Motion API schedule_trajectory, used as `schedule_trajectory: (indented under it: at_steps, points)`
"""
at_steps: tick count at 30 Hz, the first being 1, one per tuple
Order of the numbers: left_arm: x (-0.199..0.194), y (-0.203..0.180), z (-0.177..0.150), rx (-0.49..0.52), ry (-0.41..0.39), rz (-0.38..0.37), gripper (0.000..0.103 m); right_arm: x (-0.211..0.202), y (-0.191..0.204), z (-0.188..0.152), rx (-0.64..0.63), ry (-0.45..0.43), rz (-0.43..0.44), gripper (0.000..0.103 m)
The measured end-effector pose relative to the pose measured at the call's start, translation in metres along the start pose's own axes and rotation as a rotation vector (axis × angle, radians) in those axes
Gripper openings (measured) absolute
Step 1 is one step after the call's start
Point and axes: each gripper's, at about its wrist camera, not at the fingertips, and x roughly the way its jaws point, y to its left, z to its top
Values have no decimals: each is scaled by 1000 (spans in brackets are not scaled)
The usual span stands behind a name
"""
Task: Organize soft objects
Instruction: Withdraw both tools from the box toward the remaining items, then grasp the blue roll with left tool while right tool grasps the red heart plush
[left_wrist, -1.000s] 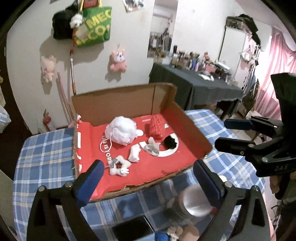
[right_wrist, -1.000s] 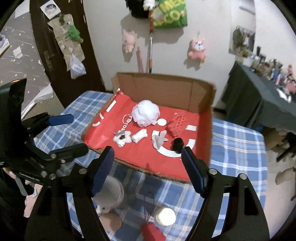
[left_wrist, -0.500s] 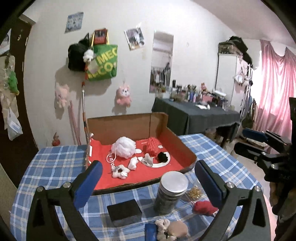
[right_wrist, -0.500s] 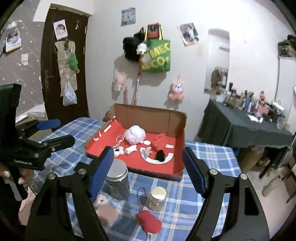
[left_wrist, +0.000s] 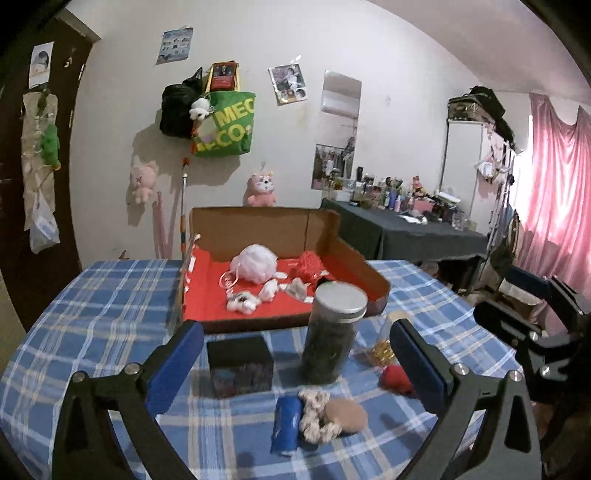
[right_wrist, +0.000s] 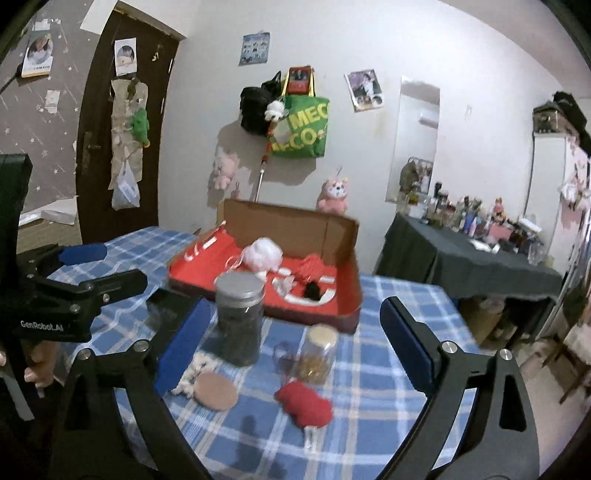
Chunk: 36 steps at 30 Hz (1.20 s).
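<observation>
Blue-checked surface, both jaws empty

Left gripper (left_wrist: 295, 363) jaws spread over a blue roll (left_wrist: 286, 424), knitted cream scrunchie (left_wrist: 316, 417) and tan round pad (right_wrist: 216, 389). Right gripper (right_wrist: 291, 341) jaws opening, empty, above a red knitted pouch (right_wrist: 304, 404). Far: red-lined cardboard box (left_wrist: 351, 258).

A tall grey-lidded jar (left_wrist: 334, 332) stands on the blue checked tablecloth (left_wrist: 110, 295) beside a black box (left_wrist: 240, 360) and a small gold-filled jar (right_wrist: 317, 352).

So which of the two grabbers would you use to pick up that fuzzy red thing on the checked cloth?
Probably the right gripper: the fuzzy red soft piece lies just ahead between its opening, empty jaws. For the left gripper the same piece sits off beside its right finger, so it would have to swing over.
</observation>
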Motion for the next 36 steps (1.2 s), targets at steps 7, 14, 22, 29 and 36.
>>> schedule_trajectory:
  at_steps: [7,14,22,29,36]
  points:
    - [12,5,-29,-15,59,19,103,15,4,-39,47,39,-23,94]
    - [33,9,-57,-19,148,28,103,45,-7,-67,108,147,2,94]
    - [54,16,-74,-12,232,23,103,71,-18,-86,112,239,-15,94]
    - [67,23,-85,19,318,16,103,87,-29,-93,117,301,-8,94]
    - [82,29,-93,42,392,13,103,103,-41,-95,138,370,20,94]
